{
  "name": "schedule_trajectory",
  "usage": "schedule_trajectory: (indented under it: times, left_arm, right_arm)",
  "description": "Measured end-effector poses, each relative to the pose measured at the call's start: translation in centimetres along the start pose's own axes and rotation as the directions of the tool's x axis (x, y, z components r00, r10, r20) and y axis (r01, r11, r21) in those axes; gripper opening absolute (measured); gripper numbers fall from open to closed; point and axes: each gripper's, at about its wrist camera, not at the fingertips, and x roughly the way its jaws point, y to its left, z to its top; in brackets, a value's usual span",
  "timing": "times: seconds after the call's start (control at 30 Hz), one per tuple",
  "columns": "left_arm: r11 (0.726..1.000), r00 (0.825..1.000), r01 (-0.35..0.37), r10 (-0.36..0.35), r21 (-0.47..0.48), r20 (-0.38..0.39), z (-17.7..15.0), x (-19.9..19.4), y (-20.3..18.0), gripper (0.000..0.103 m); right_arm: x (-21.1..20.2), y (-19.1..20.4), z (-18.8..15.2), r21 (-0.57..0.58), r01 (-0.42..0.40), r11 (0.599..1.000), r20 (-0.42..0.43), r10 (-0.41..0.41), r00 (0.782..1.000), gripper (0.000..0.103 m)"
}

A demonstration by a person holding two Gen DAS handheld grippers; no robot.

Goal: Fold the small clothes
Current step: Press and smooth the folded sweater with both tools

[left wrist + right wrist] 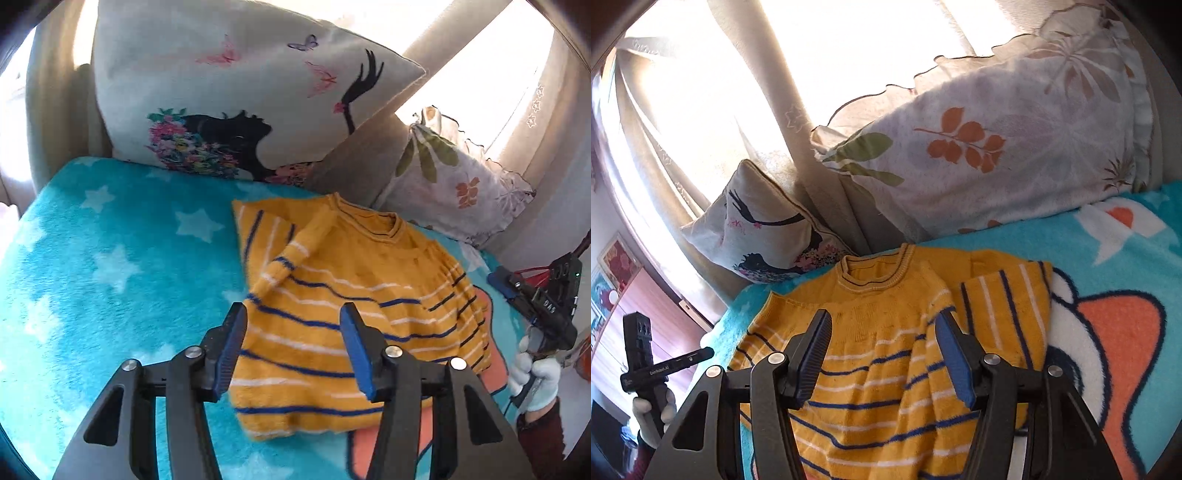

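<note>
Both the left claw point(293, 347) and the right claw point(882, 354) stand parted and empty above the mustard-yellow knitted sweater with blue and white stripes point(347, 306), which lies just ahead on the turquoise star-patterned fleece blanket point(110, 266).

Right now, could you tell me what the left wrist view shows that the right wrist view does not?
Only the left wrist view shows the white stars on the blanket, the left gripper with jaws apart and empty, and the gloved right hand. Only the right wrist view shows the wooden cabinet, the wall picture and the open, empty right gripper. Both show the yellow striped sweater, one sleeve folded across it, the silhouette cushion and the leaf-print pillow.
</note>
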Motion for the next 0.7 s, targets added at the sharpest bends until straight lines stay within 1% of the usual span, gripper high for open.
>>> schedule_trajectory:
  times: [0.07,0.1,0.17,0.2,0.23,0.27,0.3,0.33,0.37,0.4,0.43,0.47,0.5,0.53,0.57,0.63,0.7]
  left_arm:
    - [0.997,0.997,0.066,-0.067,-0.026,-0.031,1.0,2.6,-0.8,0.052]
    - [0.997,0.996,0.071,-0.073,-0.042,-0.045,1.5,3.8,-1.1,0.052]
    - [0.997,0.996,0.035,-0.040,-0.072,-0.074,2.5,6.8,-1.0,0.052]
    - [0.996,0.996,0.002,-0.010,-0.093,-0.090,3.0,8.2,-0.6,0.052]
    - [0.993,0.994,-0.022,0.008,-0.119,-0.109,3.2,9.5,0.0,0.052]
    - [0.988,0.992,-0.026,0.007,-0.153,-0.125,3.4,10.5,0.9,0.051]
    - [0.983,0.993,-0.017,-0.005,-0.185,-0.116,3.4,11.0,1.6,0.051]
    - [0.979,0.995,0.008,-0.028,-0.205,-0.093,3.5,11.0,2.2,0.051]
    - [0.974,0.995,0.035,-0.056,-0.225,-0.088,3.5,11.0,2.6,0.051]
    - [0.968,0.993,0.059,-0.081,-0.243,-0.084,3.5,11.0,3.0,0.051]
    - [0.963,0.991,0.081,-0.104,-0.257,-0.080,3.4,10.9,3.4,0.051]
    - [0.958,0.989,0.101,-0.125,-0.267,-0.075,3.3,10.9,3.7,0.051]
    - [0.952,0.987,0.120,-0.145,-0.281,-0.070,3.3,10.8,4.0,0.051]
    - [0.946,0.985,0.133,-0.160,-0.296,-0.070,3.3,10.6,4.3,0.050]
    - [0.941,0.983,0.141,-0.171,-0.308,-0.071,3.3,10.3,4.5,0.048]
    - [0.941,0.984,0.141,-0.167,-0.306,-0.057,3.3,8.9,4.6,0.047]
    - [0.957,0.990,0.125,-0.140,-0.262,-0.038,3.1,6.8,4.3,0.047]
  right_arm:
    - [2.6,0.8,0.0,0.009,-0.051,0.999,-0.079,0.051,0.996,0.063]
    - [4.2,1.1,-0.1,0.015,-0.074,0.997,-0.123,0.076,0.990,0.063]
    - [7.3,1.3,-0.2,0.009,-0.093,0.996,-0.205,0.093,0.974,0.063]
    - [8.6,1.0,-0.2,-0.002,-0.070,0.998,-0.231,0.068,0.970,0.063]
    - [9.8,0.3,0.0,-0.012,-0.032,0.999,-0.241,0.028,0.970,0.061]
    - [10.6,-0.7,0.2,-0.004,-0.002,1.000,-0.241,0.001,0.971,0.060]
    - [11.1,-1.9,0.5,0.025,0.019,1.000,-0.230,-0.013,0.973,0.056]
    - [11.2,-3.4,0.7,0.076,0.034,0.997,-0.206,-0.017,0.978,0.055]
    - [11.0,-5.1,0.9,0.151,0.021,0.988,-0.173,0.006,0.985,0.052]
    - [10.8,-7.1,0.8,0.253,-0.034,0.967,-0.133,0.069,0.989,0.045]
    - [10.7,-8.7,0.7,0.334,-0.072,0.940,-0.099,0.111,0.989,0.036]
    - [10.5,-10.0,0.5,0.388,-0.092,0.917,-0.073,0.130,0.989,0.032]
    - [10.3,-10.9,0.3,0.417,-0.093,0.904,-0.057,0.128,0.990,0.025]
    - [10.3,-11.5,0.1,0.438,-0.104,0.893,-0.045,0.138,0.989,0.021]
    - [10.2,-11.7,0.0,0.448,-0.115,0.887,-0.038,0.147,0.988,0.021]
    - [10.1,-11.1,0.2,0.424,-0.091,0.901,-0.046,0.121,0.992,0.021]
    - [9.8,-10.2,0.3,0.380,-0.053,0.924,-0.062,0.082,0.995,0.023]
